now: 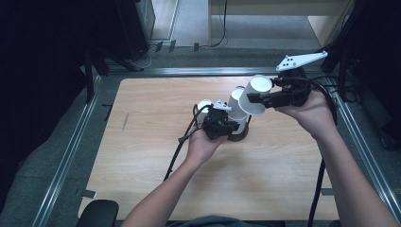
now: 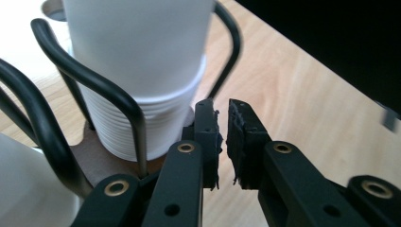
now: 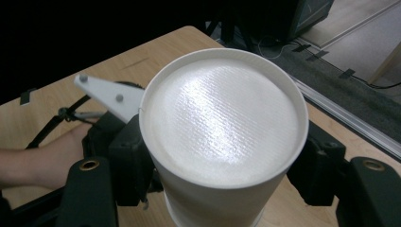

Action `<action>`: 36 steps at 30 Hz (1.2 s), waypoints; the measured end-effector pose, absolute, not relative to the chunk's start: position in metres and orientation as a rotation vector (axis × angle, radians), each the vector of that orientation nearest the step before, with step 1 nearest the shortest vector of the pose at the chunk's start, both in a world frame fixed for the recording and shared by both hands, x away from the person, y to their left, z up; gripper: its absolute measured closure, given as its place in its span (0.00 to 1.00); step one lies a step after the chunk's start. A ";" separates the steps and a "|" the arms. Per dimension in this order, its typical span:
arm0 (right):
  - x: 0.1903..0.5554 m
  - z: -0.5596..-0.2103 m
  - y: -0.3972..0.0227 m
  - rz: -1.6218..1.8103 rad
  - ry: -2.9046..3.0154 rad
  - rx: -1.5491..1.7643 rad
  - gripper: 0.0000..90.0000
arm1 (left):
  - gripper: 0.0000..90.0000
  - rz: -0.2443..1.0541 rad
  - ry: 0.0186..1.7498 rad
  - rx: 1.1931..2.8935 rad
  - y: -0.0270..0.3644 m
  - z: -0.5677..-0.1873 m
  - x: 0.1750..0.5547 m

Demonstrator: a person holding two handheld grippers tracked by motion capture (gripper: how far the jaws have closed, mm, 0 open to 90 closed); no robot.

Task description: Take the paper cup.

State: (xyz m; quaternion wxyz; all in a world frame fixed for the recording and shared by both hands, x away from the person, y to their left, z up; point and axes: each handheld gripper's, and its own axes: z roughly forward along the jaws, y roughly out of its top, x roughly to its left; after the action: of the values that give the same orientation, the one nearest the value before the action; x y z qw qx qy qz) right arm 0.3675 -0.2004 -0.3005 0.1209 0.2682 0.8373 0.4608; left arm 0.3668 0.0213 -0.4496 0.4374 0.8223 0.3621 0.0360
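Observation:
My right gripper (image 1: 254,99) is shut on a white paper cup (image 1: 256,94), held on its side above the table with its bottom (image 3: 222,118) facing the camera and the jaws on either flank. My right gripper (image 3: 224,163) grips it near the base. A stack of white cups (image 1: 238,103) stands in a black wire holder (image 2: 94,80) on a brown round base (image 1: 237,136). My left gripper (image 2: 222,116) sits low beside the stack (image 2: 142,71), just right of a wire upright. Its pads stand a narrow gap apart with nothing between them. My left gripper (image 1: 231,126) rests against the holder.
Another white cup (image 1: 204,105) stands left of the holder, also at the lower left (image 2: 28,189). The wooden table (image 1: 142,142) is framed by metal rails (image 1: 71,151). Black cables (image 1: 177,151) trail from both grippers. A dark stand and floor lie beyond the far edge.

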 end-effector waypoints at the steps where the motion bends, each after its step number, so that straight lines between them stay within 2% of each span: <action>1: 0.365 -0.302 -0.202 1.346 2.451 0.778 0.37 | 0.90 0.079 0.883 2.055 0.024 -0.448 0.366; 10: 0.345 -0.317 -0.205 1.359 2.481 0.733 0.37 | 0.83 -0.013 0.769 2.060 0.047 -0.440 0.356; 14: 0.338 -0.326 -0.205 1.357 2.497 0.713 0.37 | 0.81 0.006 0.744 2.090 0.058 -0.437 0.352; 26: 0.325 -0.365 -0.198 1.345 2.570 0.688 0.37 | 0.70 -0.062 0.593 2.159 0.074 -0.437 0.344; 36: 0.323 -0.397 -0.190 1.369 2.609 0.673 0.37 | 0.66 -0.110 0.551 2.144 0.093 -0.446 0.341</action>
State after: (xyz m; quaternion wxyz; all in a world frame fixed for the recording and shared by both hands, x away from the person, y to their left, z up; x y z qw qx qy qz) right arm 0.3228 -0.1902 -0.3972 0.0600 0.2222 0.8618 0.4521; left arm 0.3407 0.0931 -0.4457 0.4464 0.8656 0.2223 -0.0446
